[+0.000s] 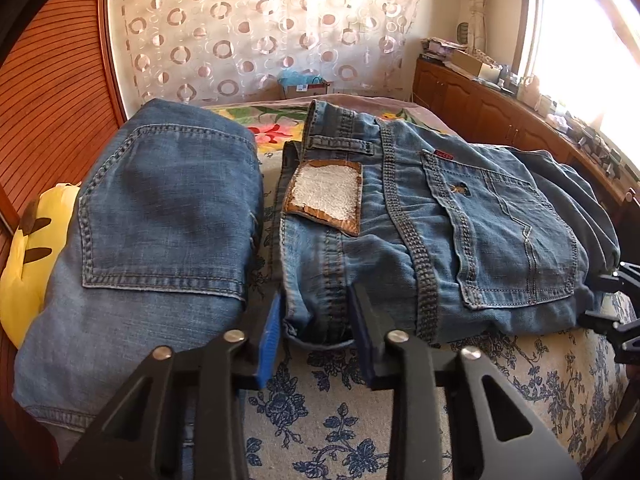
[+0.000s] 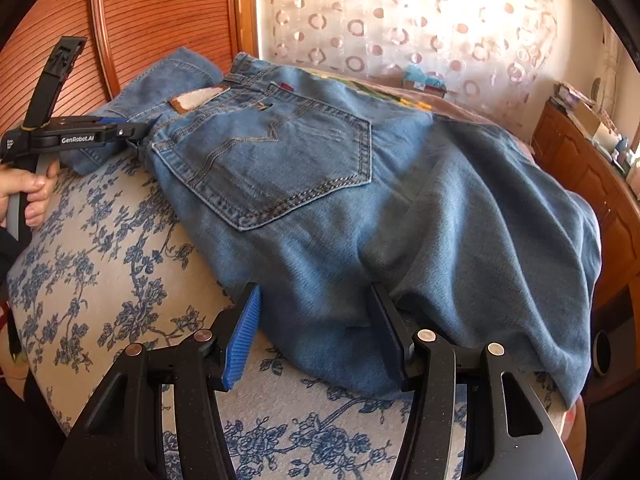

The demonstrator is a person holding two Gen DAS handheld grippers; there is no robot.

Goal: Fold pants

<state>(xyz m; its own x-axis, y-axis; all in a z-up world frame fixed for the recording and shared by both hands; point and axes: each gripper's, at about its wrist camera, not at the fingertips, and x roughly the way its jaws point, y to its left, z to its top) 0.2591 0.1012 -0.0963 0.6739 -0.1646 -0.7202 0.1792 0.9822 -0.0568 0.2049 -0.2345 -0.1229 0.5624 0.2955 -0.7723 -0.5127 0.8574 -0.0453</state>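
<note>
A pair of blue jeans (image 1: 440,220) lies seat-up on the bed, its back pocket and leather waist patch (image 1: 326,196) showing. My left gripper (image 1: 316,332) is shut on the near end of the waistband, and denim fills the gap between its blue pads. The right wrist view shows that gripper (image 2: 136,136) from the side at the waistband, held by a hand (image 2: 28,192). My right gripper (image 2: 316,312) stands open astride the jeans' near edge below the seat (image 2: 320,184), with denim lying loose between its fingers. In the left wrist view it shows only as black parts (image 1: 616,300) at the right edge.
A second pair of jeans (image 1: 160,208) lies folded to the left, beside a yellow plush cushion (image 1: 28,248). The bed has a blue floral cover (image 1: 360,420). A slatted wooden panel (image 1: 52,80) stands at the left, and a cluttered wooden cabinet (image 1: 480,108) runs under the window at the right.
</note>
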